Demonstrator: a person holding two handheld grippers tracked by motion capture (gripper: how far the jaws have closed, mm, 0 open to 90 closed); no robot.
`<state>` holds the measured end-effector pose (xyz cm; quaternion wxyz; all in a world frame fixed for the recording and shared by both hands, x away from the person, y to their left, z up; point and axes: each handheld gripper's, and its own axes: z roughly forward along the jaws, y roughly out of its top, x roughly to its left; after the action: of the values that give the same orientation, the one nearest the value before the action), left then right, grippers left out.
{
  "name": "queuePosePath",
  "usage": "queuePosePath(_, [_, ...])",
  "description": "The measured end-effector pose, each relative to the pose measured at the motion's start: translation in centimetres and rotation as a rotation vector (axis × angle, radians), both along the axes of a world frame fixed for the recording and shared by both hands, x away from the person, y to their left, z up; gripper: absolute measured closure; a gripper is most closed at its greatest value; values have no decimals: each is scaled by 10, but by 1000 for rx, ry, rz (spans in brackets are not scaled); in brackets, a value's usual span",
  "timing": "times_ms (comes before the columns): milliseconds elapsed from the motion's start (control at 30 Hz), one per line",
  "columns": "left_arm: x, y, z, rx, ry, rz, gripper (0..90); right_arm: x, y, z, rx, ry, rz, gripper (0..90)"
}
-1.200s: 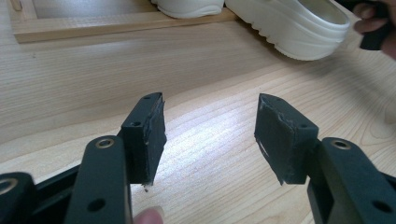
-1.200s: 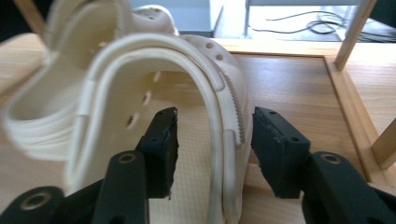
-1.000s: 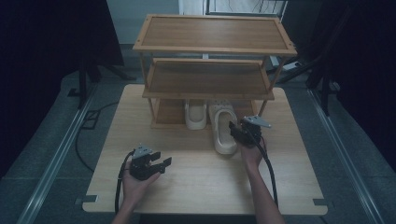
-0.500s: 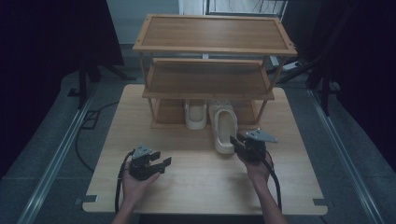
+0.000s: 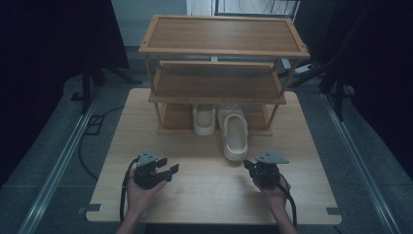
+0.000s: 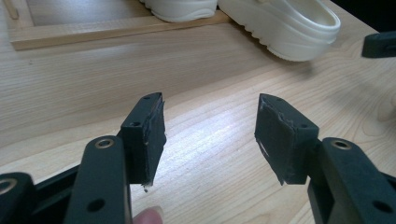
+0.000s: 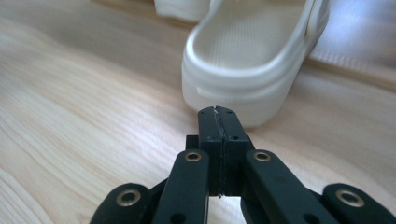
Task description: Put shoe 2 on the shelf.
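Two cream shoes sit at the wooden rack. One shoe is tucked under the lowest shelf; the other shoe sticks out onto the table, heel toward me. My right gripper rests near the front right, just short of that heel. Its jaws have just been closing and now stand shut with nothing between them. At the front left, my left gripper stays open above bare wood, holding nothing, with the protruding shoe farther off.
The rack has three tiers and stands at the back of the light wooden table. Black cables trail from both grippers over the front edge. Dark floor and stands surround the table.
My right gripper has drawn back from beside the protruding shoe toward the table's front edge, and its jaws have gone from open to shut. The left gripper and both shoes have stayed put.
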<state>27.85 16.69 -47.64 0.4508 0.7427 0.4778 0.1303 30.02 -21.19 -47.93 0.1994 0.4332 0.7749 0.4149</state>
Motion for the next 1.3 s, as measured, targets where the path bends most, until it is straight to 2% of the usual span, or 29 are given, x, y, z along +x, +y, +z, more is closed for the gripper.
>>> queuePosePath(200, [-1,-1,2,-1,-7,-4,429,6,4,-10,-16,34,8,900])
queuePosePath(600, [-1,-4,0,5,4,-14,428,28,18,-13,7,27,6,900])
queuePosePath(700, [0,-3,0,5,5,-12,428,32,22,-13,-3,19,6,900])
queuePosePath(833, [1,-3,-1,5,10,-10,428,39,23,-10,7,6,-6,900])
queuePosePath(1000, [1,-1,-1,1,10,-5,427,55,27,-10,5,3,-16,900])
queuePosePath(1200, [2,2,-2,-2,13,1,428,74,34,-15,50,3,-28,900])
queuePosePath(1300, [3,2,-3,-6,15,-3,428,82,38,-15,47,9,-39,900])
